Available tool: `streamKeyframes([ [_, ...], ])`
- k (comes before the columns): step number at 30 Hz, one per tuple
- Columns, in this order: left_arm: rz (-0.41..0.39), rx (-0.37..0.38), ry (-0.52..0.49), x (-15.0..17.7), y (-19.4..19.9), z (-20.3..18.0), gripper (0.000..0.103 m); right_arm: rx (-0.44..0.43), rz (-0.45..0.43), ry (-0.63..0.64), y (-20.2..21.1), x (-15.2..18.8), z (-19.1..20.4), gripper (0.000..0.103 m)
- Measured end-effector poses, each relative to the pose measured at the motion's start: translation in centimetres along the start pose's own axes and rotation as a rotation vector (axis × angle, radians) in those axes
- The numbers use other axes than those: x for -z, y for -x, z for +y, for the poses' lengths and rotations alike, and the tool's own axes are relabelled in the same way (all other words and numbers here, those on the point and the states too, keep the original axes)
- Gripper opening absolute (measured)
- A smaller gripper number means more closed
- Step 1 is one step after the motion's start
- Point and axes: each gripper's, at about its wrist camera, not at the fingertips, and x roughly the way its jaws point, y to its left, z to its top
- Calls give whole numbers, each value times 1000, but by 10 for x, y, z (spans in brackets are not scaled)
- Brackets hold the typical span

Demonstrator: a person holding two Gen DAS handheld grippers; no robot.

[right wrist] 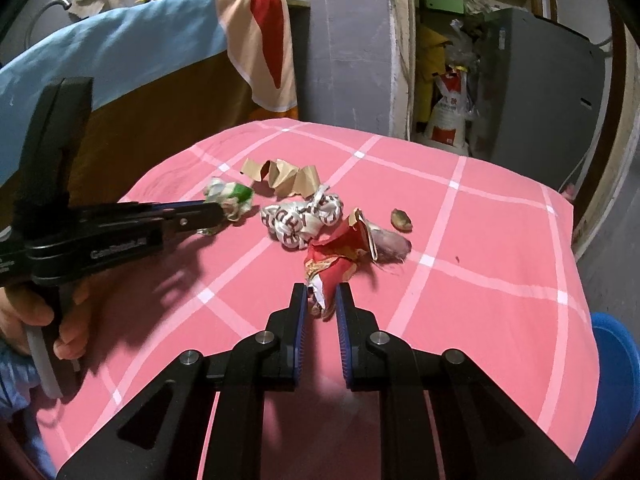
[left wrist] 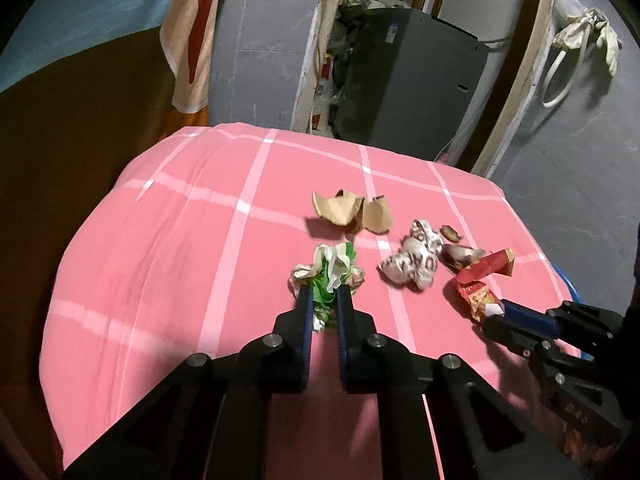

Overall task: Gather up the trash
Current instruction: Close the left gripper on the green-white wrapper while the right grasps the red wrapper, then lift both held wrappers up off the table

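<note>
The left gripper [left wrist: 323,294] is pinching a crumpled green and white wrapper [left wrist: 330,270] between its blue pads, the jaws closed onto the wad while it is resting on the pink checked cloth [left wrist: 168,248]. The right gripper [right wrist: 322,294] is doing the same with a crumpled red wrapper [right wrist: 334,262] — its jaws are clamping the near end of it, and the rest of the wrapper is trailing away across the cloth. A hand [right wrist: 44,316] is gripping the left gripper's handle at the left edge of the right wrist view.

Other trash is lying loose between and beyond the two wads: a white wrapper with dark printing [right wrist: 306,220] is sitting in the middle, a torn strip of brown paper [right wrist: 284,178] is curling behind it, and a small brown scrap [right wrist: 401,219] is lying off to the right, apart from the rest. A pale purplish piece [right wrist: 390,246] is touching the far end of the red wrapper — what it is I cannot tell.
</note>
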Motion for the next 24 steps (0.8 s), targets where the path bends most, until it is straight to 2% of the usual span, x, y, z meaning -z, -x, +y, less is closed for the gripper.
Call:
streamKeyframes([
  [8,22,10,17,15,10,-5,4,-34,15,-44,9,15,-6,14],
  [9,18,8,19,15,11,-5,4,-38,14,-52,10,16,-7,18],
  [10,16,9,23,16,12,-5,4,-41,11,-57,11,16,-8,29],
  [12,12,10,37,17,15,-4,3,-43,0,-61,14,15,-6,44],
  [13,10,9,42,18,16,-3,3,-44,-1,-58,13,14,-4,46],
  [18,7,20,78,19,17,7,2,-36,13,-49,1,1,0,47],
  [24,-15,65,76,11,20,11,3,-48,45,-105,-21,-15,-4,48],
])
